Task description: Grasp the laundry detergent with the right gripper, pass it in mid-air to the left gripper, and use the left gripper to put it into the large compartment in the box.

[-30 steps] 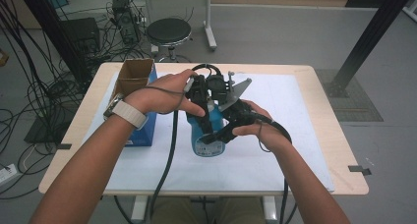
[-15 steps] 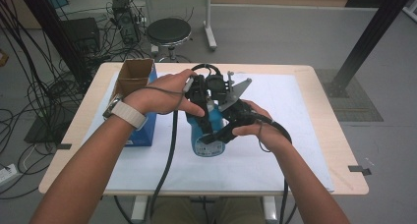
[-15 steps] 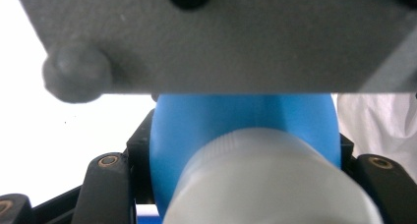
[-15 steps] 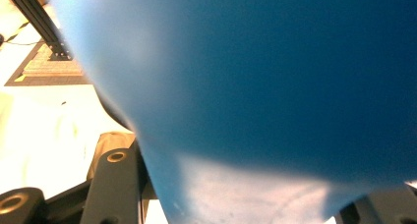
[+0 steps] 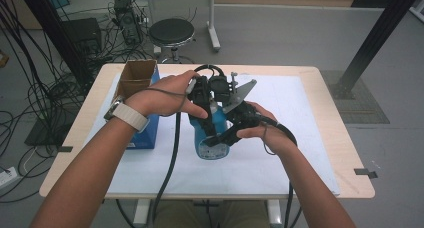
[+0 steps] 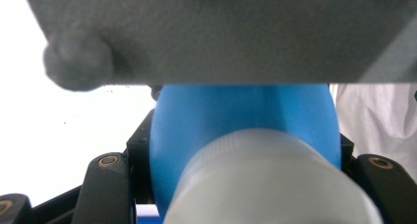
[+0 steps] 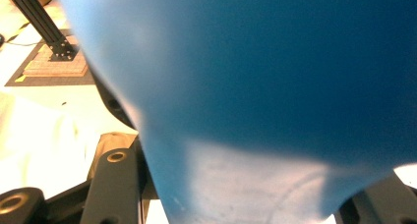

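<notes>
Blue bottle (image 5: pixel 212 133) lies with its long axis running toward the person above the counter (image 5: pixel 320 118); left claw (image 5: pixel 206 104) pinches its far, capped end; right claw (image 5: pixel 231 132) pinches its body nearer the base.

No visible change: left tongs (image 5: pixel 212 130) and right tongs (image 5: pixel 220 138) hold same grip on blue bottle (image 5: pixel 212 138), same spot above counter (image 5: pixel 320 138).

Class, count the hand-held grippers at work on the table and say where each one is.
2. The left hand-held gripper is clamped on the cap end of the blue bottle; the right hand-held gripper grips its body from the right. None appears hidden.
</notes>
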A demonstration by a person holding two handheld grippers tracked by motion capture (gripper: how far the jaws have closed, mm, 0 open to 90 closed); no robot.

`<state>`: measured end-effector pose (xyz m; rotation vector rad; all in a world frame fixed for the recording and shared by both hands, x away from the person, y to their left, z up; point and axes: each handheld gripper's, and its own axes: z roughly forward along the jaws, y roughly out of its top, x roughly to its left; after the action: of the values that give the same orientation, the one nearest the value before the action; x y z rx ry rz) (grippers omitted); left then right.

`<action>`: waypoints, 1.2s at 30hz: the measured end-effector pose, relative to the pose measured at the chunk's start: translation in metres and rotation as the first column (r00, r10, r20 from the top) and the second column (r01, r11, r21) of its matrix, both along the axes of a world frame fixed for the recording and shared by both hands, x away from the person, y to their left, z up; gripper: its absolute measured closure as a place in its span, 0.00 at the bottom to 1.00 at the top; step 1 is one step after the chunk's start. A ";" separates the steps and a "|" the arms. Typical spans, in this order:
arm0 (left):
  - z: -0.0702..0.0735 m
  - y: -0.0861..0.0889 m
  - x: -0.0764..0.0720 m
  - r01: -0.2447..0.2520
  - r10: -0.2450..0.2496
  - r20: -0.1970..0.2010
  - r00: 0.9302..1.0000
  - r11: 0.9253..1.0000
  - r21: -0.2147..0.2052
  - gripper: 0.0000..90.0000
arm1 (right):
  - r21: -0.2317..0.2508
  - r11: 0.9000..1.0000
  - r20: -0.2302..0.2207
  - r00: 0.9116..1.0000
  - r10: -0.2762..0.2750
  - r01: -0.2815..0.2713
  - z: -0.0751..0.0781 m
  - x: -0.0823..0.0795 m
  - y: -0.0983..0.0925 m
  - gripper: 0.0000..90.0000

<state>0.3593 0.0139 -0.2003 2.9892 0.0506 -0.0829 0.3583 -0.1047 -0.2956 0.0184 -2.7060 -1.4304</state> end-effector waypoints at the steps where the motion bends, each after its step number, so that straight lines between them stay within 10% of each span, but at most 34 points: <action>1: 0.000 0.000 0.000 -0.001 0.001 0.001 1.000 1.000 -0.002 0.43 | 0.000 1.000 0.000 1.000 -0.001 0.001 0.000 0.000 0.000 0.48; 36: -0.001 0.001 0.000 -0.005 0.005 0.001 1.000 1.000 -0.009 0.43 | -0.004 1.000 0.007 1.000 0.004 -0.004 0.000 0.001 0.000 0.48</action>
<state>0.3592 0.0152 -0.2011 2.9796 0.0581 -0.0815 0.3588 -0.1048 -0.2955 0.0286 -2.7136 -1.4261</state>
